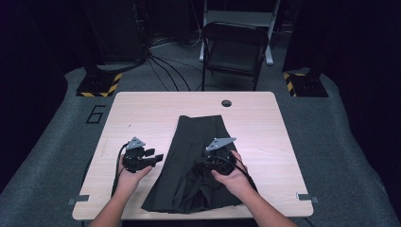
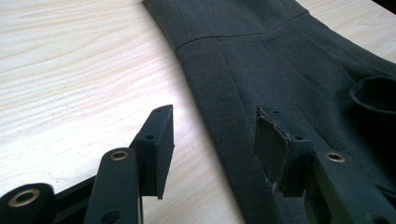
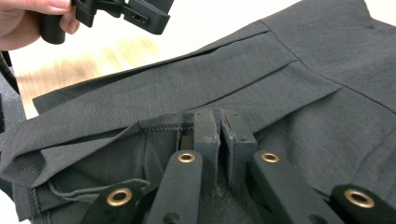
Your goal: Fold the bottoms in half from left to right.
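From the high view I have a dark pleated skirt (image 1: 196, 165) lying flat on the pale wood table (image 1: 142, 113), waistband toward the far edge, hem flaring out to the near edge, a little right of the table's middle. My left hand-held gripper (image 1: 158, 156) sits over bare wood just beside the skirt's left side, and my right hand-held gripper (image 1: 203, 163) is down on the cloth near the hem.

The left gripper view gives me what the overhead cannot: the left hand-held gripper (image 2: 215, 140) stands wide, with nothing between the jaws, one jaw over the wood grain and the other over the skirt's edge (image 2: 261, 60). The cloth here reads as a fine, matte charcoal weave with a curved seam across it.

The right gripper view shows my right hand-held gripper (image 3: 220, 140) pinched together on a fold of the skirt (image 3: 289, 79), right where a stitched hem edge turns up and shows its overlocked thread. Flat, sharp-edged pleats run away from the jaws. At the top left corner of that view I catch my left hand (image 3: 28, 21) and its black hand-held gripper (image 3: 140, 14) over the table.

Back in the high view, there is a round hole (image 1: 226, 103) near the table's far edge and a folding chair (image 1: 234, 47) on the grey floor beyond it.
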